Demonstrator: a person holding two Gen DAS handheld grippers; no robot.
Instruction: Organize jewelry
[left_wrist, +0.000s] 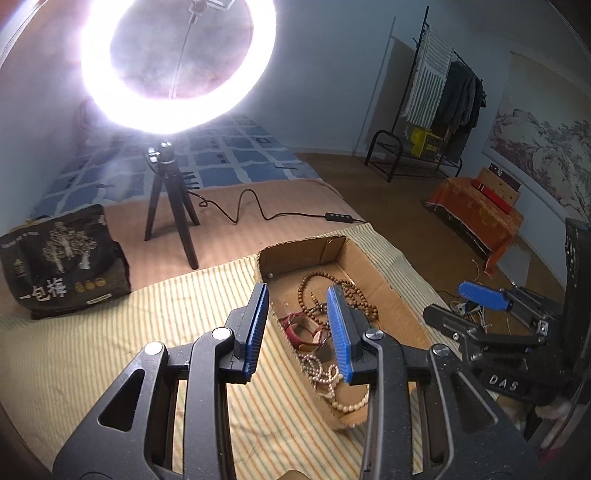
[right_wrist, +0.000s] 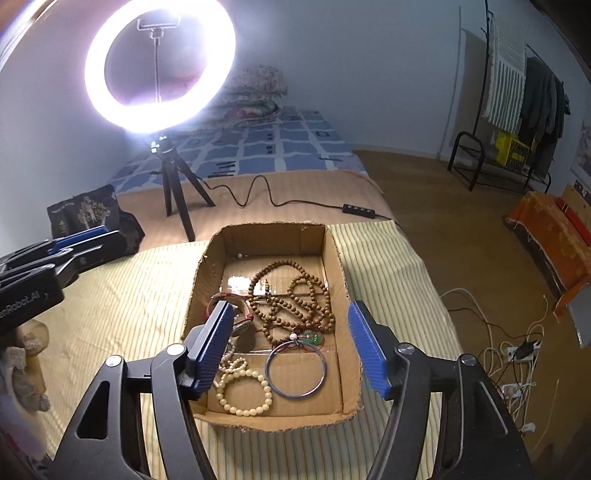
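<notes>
A cardboard box (right_wrist: 334, 258) of jewelry is seen on a striped cloth (right_wrist: 122, 295). Only in the right wrist view are its full contents shown: brown beads (right_wrist: 295, 299), a metal bangle (right_wrist: 296, 370), a cream bracelet (right_wrist: 245, 393), a green pendant (right_wrist: 312, 338) and a red piece (right_wrist: 227, 297). In the left wrist view the bangle is hidden. The right gripper (right_wrist: 293, 349) is held released above the box, nothing grasped. The left gripper (left_wrist: 297, 330) is likewise spread wide over the box's left wall, empty. A ring light (right_wrist: 160, 72) is stood behind.
</notes>
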